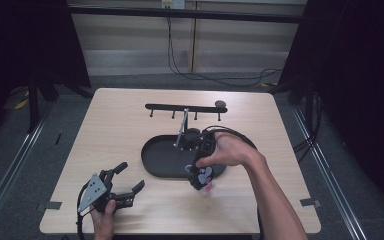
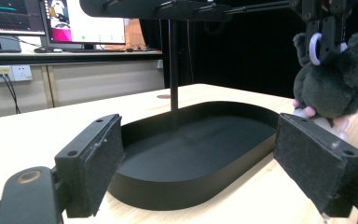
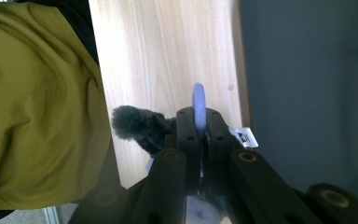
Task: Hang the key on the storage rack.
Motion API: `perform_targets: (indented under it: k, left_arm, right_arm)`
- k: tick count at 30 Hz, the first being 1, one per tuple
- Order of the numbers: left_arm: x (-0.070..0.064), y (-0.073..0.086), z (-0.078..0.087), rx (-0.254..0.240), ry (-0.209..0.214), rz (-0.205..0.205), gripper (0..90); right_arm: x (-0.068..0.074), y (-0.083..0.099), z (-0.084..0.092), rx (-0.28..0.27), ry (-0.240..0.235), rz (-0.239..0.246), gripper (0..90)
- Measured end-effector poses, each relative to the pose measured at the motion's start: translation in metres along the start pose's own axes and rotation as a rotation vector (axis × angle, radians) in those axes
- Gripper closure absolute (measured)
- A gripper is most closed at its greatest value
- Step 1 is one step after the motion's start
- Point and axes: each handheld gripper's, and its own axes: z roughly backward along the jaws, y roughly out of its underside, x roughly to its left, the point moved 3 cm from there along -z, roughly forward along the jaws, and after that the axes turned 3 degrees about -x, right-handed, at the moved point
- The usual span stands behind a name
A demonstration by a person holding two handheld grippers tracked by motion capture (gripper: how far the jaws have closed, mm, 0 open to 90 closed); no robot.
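A dark grey plush toy (image 1: 200,178) hangs by a lilac ring (image 3: 199,103) above the front right rim of the black oval tray (image 1: 162,156). My right gripper (image 1: 201,164) points down and is shut on that ring. In the right gripper view the right gripper (image 3: 199,119) pinches the ring, with grey fur (image 3: 131,124) and a white tag (image 3: 243,136) below it. The left gripper view has the toy (image 2: 332,86) dangling at upper right, beyond the tray (image 2: 191,186). My left gripper (image 1: 131,176) rests at the table's front left, open, with nothing between its pads (image 2: 95,165).
A black rack bar (image 1: 185,107) with several pegs stands on a thin post (image 1: 182,127) rising from the tray's back. An olive garment (image 3: 37,102) sits at the left of the right gripper view. Cables run over the floor behind the table. Monitors (image 2: 86,21) stand far off.
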Motion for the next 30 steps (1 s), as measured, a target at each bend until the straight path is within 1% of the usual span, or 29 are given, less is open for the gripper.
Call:
perform_targets:
  k: [1,2,4,5,7,15,18,19,20,22,23,24,28,30]
  left_arm:
    - [0.0,0.0,0.0,0.003,0.0,-0.001,15.6]
    - [0.0,0.0,0.0,0.002,-0.001,-0.001,15.6]
    - [0.0,0.0,0.0,0.002,-0.002,-0.001,15.6]
    - [0.0,0.0,0.0,0.002,-0.001,-0.001,15.6]
    - [0.0,0.0,0.0,0.002,-0.001,-0.001,15.6]
    - [0.0,0.0,0.0,0.003,0.0,-0.001,15.6]
    - [0.0,0.0,0.0,0.002,-0.001,-0.001,15.6]
    - [0.0,0.0,0.0,0.002,-0.001,0.0,15.6]
    - [0.0,0.0,0.0,0.002,0.0,0.0,15.6]
    - [0.0,0.0,0.0,0.001,-0.001,0.0,15.6]
    - [0.0,0.0,0.0,0.002,-0.001,-0.001,15.6]
    - [0.0,0.0,0.0,0.002,0.0,-0.001,15.6]
    - [0.0,0.0,0.0,0.002,-0.001,-0.001,15.6]
    - [0.0,0.0,0.0,0.002,0.0,-0.001,15.6]
  right_arm:
    - [0.0,0.0,0.001,0.001,0.002,0.003,87.4]
    - [0.0,0.0,0.002,0.002,0.013,0.005,87.4]
    - [0.0,-0.001,0.004,0.004,0.012,-0.001,87.4]
    - [0.0,-0.001,0.004,0.0,0.011,0.009,87.4]
    - [0.0,-0.002,0.005,0.003,0.013,0.012,87.4]
    - [0.0,-0.007,0.021,-0.014,0.037,0.022,87.4]
    - [0.0,-0.008,0.024,-0.019,0.043,0.016,87.4]
    - [-0.002,-0.009,0.027,-0.028,0.054,0.023,87.4]
    - [-0.003,-0.009,0.028,-0.021,0.058,0.026,87.4]
    - [-0.003,-0.01,0.029,-0.012,0.058,0.013,87.4]
    - [-0.004,-0.01,0.029,-0.01,0.062,0.018,87.4]
    - [-0.005,-0.011,0.03,-0.002,0.064,0.017,87.4]
    - [-0.009,-0.014,0.035,0.002,0.071,0.014,87.4]
    - [-0.011,-0.017,0.037,0.011,0.072,0.022,87.4]
